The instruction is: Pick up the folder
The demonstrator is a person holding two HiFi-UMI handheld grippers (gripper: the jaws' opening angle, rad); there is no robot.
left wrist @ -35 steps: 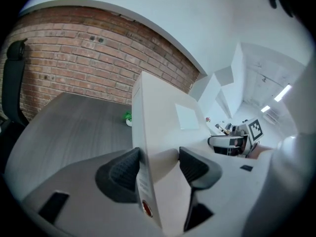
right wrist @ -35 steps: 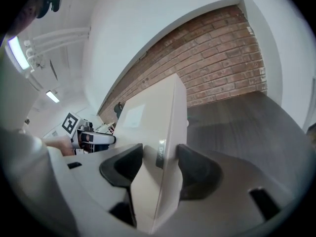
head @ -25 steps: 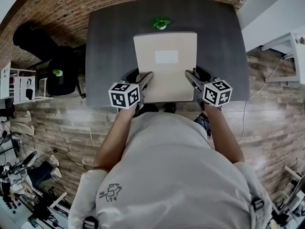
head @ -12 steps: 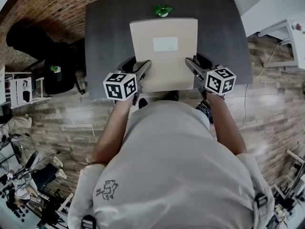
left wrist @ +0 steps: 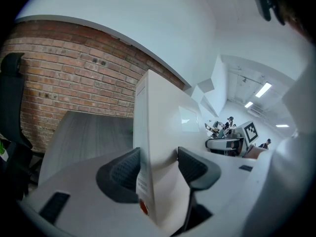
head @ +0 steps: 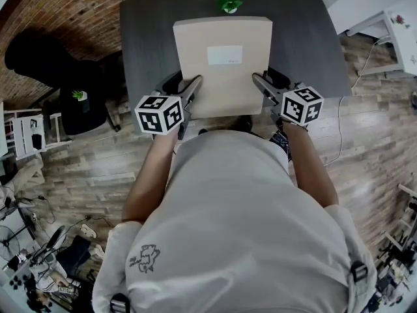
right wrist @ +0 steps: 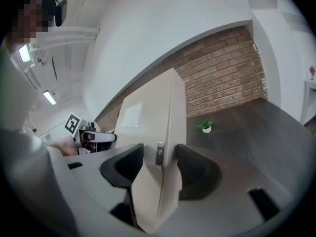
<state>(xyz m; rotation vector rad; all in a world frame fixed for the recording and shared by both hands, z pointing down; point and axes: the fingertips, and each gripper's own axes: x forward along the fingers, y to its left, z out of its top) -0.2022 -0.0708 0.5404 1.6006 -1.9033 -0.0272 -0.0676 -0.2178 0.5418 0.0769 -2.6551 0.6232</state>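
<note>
The folder [head: 221, 77] is a thick beige file with a white label [head: 224, 55], held flat over the dark table [head: 146, 38]. My left gripper [head: 194, 83] grips its near left edge, and my right gripper [head: 258, 82] grips its near right edge. In the left gripper view the folder [left wrist: 163, 127] stands edge-on between the pads of the left gripper [left wrist: 158, 166]; the jaws are closing and the pads press on it. The right gripper view shows the folder's [right wrist: 153, 112] spine, with a metal fitting, clamped in the right gripper [right wrist: 159, 166].
A small potted plant [head: 229, 5] stands at the table's far edge, just beyond the folder, and also shows in the right gripper view as the plant [right wrist: 205, 126]. A black chair [head: 39, 51] is at the left and white furniture [head: 397, 25] at the right. A brick wall lies behind.
Both grippers have moved toward the far side of the table with the folder between them. The folder looks larger and covers more of the table.
</note>
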